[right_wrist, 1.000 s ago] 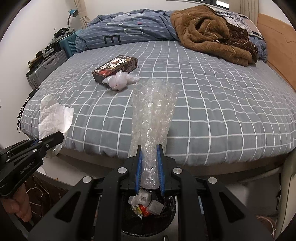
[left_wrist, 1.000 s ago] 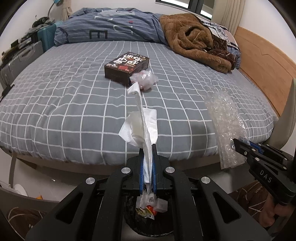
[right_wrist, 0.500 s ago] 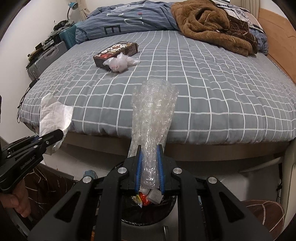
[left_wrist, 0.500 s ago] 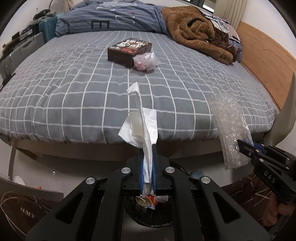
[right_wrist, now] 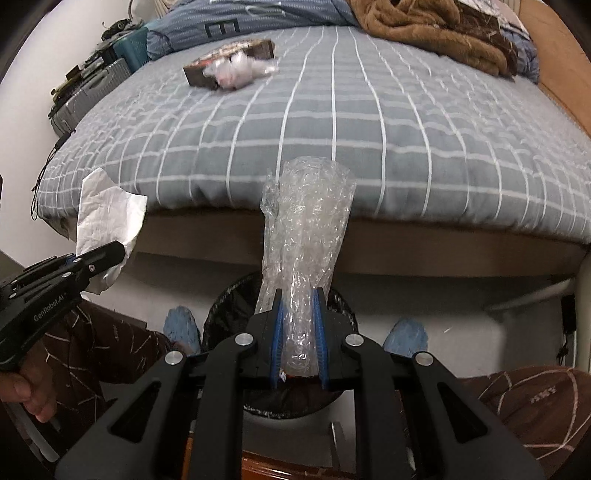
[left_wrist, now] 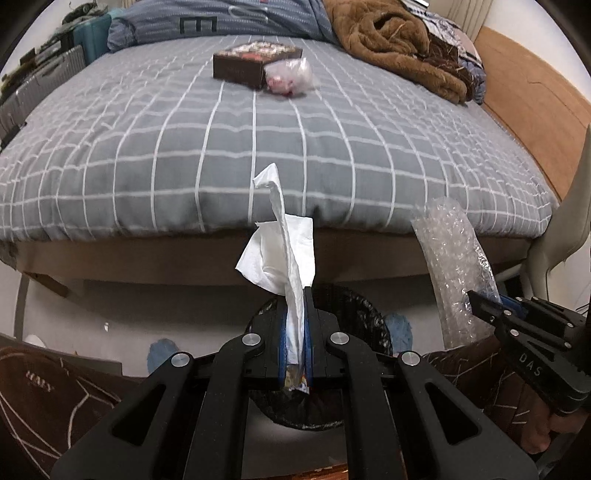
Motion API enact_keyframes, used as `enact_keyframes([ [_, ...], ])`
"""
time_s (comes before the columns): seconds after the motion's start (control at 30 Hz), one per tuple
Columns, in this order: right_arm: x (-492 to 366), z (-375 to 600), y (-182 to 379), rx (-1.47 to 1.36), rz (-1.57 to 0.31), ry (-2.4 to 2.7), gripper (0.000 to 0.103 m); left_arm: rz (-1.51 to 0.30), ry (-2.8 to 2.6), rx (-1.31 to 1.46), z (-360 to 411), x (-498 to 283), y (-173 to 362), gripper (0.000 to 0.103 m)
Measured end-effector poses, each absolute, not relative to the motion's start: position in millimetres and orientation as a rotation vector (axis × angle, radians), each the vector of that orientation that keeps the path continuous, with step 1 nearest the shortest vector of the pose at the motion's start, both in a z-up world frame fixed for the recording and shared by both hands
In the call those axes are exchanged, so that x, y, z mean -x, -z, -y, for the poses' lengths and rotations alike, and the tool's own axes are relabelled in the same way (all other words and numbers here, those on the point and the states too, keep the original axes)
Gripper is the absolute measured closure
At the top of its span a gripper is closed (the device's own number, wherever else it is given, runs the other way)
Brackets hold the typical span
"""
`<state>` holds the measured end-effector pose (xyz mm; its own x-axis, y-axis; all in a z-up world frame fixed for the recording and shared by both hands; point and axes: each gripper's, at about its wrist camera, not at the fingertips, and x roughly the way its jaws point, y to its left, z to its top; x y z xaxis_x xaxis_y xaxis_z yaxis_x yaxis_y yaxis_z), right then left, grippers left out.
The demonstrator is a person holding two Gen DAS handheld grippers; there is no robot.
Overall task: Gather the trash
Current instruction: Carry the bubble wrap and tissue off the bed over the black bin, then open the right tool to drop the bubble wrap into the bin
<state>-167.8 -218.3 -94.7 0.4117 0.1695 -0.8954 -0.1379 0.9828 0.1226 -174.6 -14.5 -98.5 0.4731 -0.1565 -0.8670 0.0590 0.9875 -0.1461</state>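
Left wrist view: we have dropped from bed height to just above the bin (left_wrist: 373, 325). Our left claw (left_wrist: 295, 332) pinches the tissue (left_wrist: 284, 251), our right claw (right_wrist: 297, 328) the bubble wrap (right_wrist: 306, 229); release looks next.

Home bedroom. Wide bed (left_wrist: 258, 140) under grey checked cover, rumpled blue duvet (left_wrist: 221, 18) and brown fleece blanket (left_wrist: 399, 44) at far end, wooden headboard (left_wrist: 535, 110) on the right. Suitcases (right_wrist: 88, 92) along the left wall.
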Motion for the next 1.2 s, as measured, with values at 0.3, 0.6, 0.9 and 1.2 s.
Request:
enact_keyframes([
  [0.3, 171, 213, 126, -0.028, -1.215, -0.195, 0.088, -1.139, 0.120, 0.097, 14, 177, 125, 0.097],
  [0.6, 173, 208, 162, -0.002, -1.307, -0.192, 0.088, -1.214, 0.119, 0.082, 17, 178, 156, 0.097],
  [0.9, 166, 202, 185, 0.001, -1.374, -0.189, 0.088, -1.277, 0.082, 0.050, 15, 169, 185, 0.097],
  [1.2, 159, 187, 207, 0.021, -1.426, -0.203, 0.088, -1.329, 0.064, 0.031, 14, 159, 205, 0.097],
])
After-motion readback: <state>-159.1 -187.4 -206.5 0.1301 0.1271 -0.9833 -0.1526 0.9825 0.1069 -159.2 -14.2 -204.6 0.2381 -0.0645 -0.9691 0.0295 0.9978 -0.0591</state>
